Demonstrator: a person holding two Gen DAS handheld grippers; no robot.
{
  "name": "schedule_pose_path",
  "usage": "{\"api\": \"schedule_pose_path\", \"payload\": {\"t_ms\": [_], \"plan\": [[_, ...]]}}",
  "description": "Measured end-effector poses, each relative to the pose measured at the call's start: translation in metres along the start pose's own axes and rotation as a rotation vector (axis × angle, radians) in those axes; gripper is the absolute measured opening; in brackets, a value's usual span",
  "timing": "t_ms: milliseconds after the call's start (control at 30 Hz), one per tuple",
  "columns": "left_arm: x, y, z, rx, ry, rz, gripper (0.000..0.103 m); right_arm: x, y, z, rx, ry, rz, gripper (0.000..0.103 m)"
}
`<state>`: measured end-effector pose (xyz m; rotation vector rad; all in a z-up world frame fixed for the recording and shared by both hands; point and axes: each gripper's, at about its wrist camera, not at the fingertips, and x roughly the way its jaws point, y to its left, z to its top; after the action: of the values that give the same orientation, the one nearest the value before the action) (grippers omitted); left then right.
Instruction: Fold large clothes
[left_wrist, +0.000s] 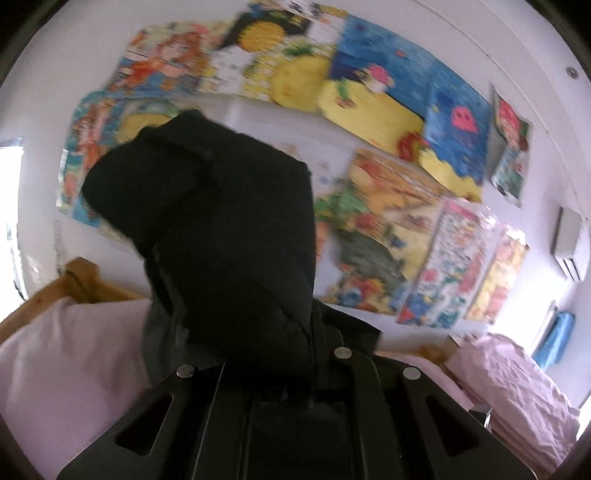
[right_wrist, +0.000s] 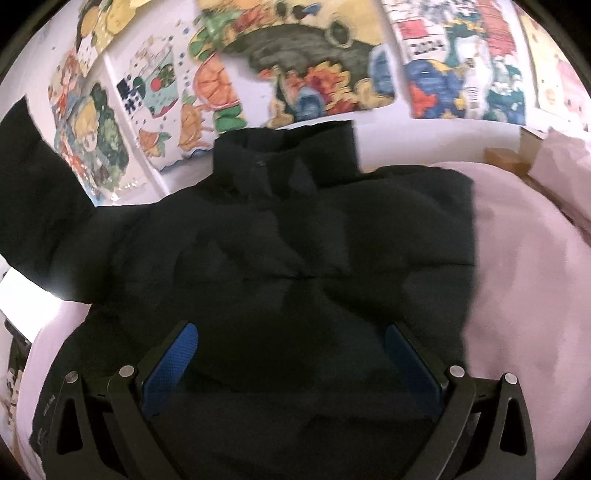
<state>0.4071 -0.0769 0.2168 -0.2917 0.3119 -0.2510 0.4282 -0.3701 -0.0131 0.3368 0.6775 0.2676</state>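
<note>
A black padded jacket (right_wrist: 295, 236) lies spread on pink bedding (right_wrist: 524, 258), its collar (right_wrist: 284, 155) standing up toward the wall. My right gripper (right_wrist: 291, 354) hovers low over the jacket's body, open, its blue pads (right_wrist: 173, 354) wide apart with nothing pinched. In the left wrist view a bulky black sleeve (left_wrist: 221, 221) rises in front of the camera. My left gripper (left_wrist: 273, 358) is shut on it, and the cloth hides the fingertips. That lifted sleeve (right_wrist: 33, 184) also shows at the left edge of the right wrist view.
Colourful posters (left_wrist: 388, 110) cover the white wall behind the bed. A wooden bed frame (left_wrist: 85, 280) edges the pink bedding (left_wrist: 66, 369) at left. Crumpled pink bedding (left_wrist: 517, 387) lies at right, with an air conditioner (left_wrist: 569, 243) and a blue cloth (left_wrist: 557, 339) beyond.
</note>
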Motion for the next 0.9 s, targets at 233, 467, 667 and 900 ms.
{"api": "schedule_pose_path", "payload": {"t_ms": [233, 467, 667, 900], "plan": [[0.048, -0.055, -0.042, 0.027, 0.108, -0.094, 0.005, -0.02, -0.048, -0.009, 0.051, -0.042, -0.068, 0.103], [0.103, -0.095, -0.104, 0.103, 0.274, -0.141, 0.005, -0.04, -0.093, -0.015, 0.167, -0.126, -0.058, 0.103], [0.132, -0.093, -0.154, 0.157, 0.392, -0.114, 0.005, -0.049, -0.12, -0.022, 0.282, -0.18, -0.011, 0.103], [0.154, -0.089, -0.188, 0.241, 0.579, -0.125, 0.016, -0.055, -0.12, -0.023, 0.294, -0.22, 0.038, 0.103]]}}
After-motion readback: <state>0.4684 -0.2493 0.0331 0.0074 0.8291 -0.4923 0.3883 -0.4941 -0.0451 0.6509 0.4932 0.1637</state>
